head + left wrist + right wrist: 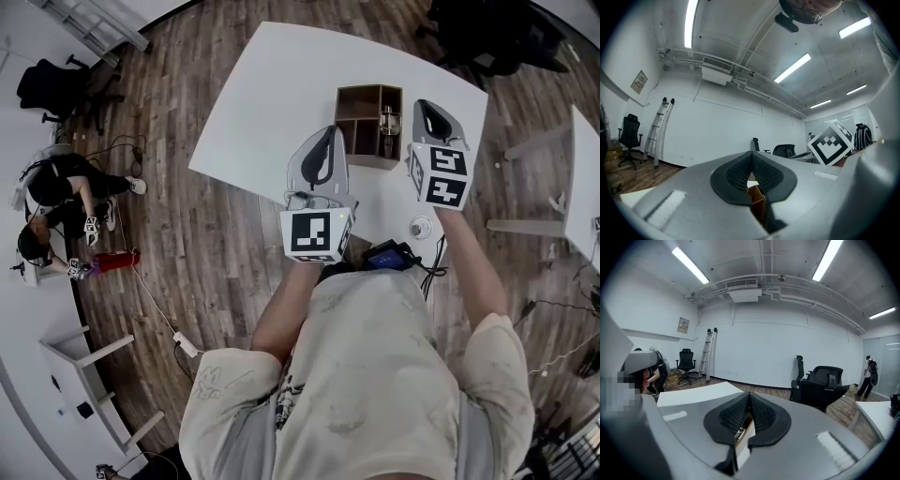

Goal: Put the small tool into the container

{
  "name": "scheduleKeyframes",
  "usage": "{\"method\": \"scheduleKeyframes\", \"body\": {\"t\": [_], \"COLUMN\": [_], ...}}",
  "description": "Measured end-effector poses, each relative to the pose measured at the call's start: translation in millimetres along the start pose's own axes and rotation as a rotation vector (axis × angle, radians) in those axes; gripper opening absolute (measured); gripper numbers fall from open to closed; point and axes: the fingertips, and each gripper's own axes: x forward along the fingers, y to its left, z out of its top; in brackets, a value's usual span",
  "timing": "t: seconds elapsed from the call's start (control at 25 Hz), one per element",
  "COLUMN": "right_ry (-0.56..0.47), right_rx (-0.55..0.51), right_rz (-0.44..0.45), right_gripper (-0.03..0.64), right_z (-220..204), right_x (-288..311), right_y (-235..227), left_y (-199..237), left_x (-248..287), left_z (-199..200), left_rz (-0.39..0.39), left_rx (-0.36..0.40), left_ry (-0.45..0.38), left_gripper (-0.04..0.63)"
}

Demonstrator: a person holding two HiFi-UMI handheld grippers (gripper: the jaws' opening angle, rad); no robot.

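A brown wooden container (353, 99) with open compartments stands on the white table (272, 94). A small shiny metal tool (387, 123) rests in its right-hand compartment. My left gripper (329, 131) hovers just in front of the container's left side, jaws shut with nothing between them. My right gripper (423, 104) sits right of the container, also shut and holding nothing. In the left gripper view the pads (736, 173) meet, and a wooden edge of the container (758, 202) shows in the gap below. In the right gripper view the shut jaws frame a sliver of the container (746, 420).
A small round object (421, 227) lies on the table near its front edge. A dark blue device (385, 254) with cables sits beside it. Another white table (586, 178) is at the right. Office chairs (483, 33) stand beyond, and a seated person (56, 192) is at far left.
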Motion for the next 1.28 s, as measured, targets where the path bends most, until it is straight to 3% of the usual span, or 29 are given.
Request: {"method": "scheduleKeyframes", "body": {"t": [0.24, 0.56, 1.28], "right_ry": [-0.137, -0.263, -0.372], "right_rx": [-0.105, -0.153, -0.062], "right_rz": [-0.020, -0.032, 0.072], "right_gripper": [0.006, 0.006, 0.006], "right_z": [31, 59, 39], "right_x": [-21, -53, -110], "right_y": [10, 25, 56], "left_y": [2, 6, 6], "left_x": [1, 0, -27], "left_z": [3, 10, 16], "left_rz": [0.004, 0.012, 0.023], "left_rx": [0.002, 0.006, 0.065], "left_ry": [-0.006, -0.016, -0.055], "left_gripper": [0.014, 0.014, 0.014]}}
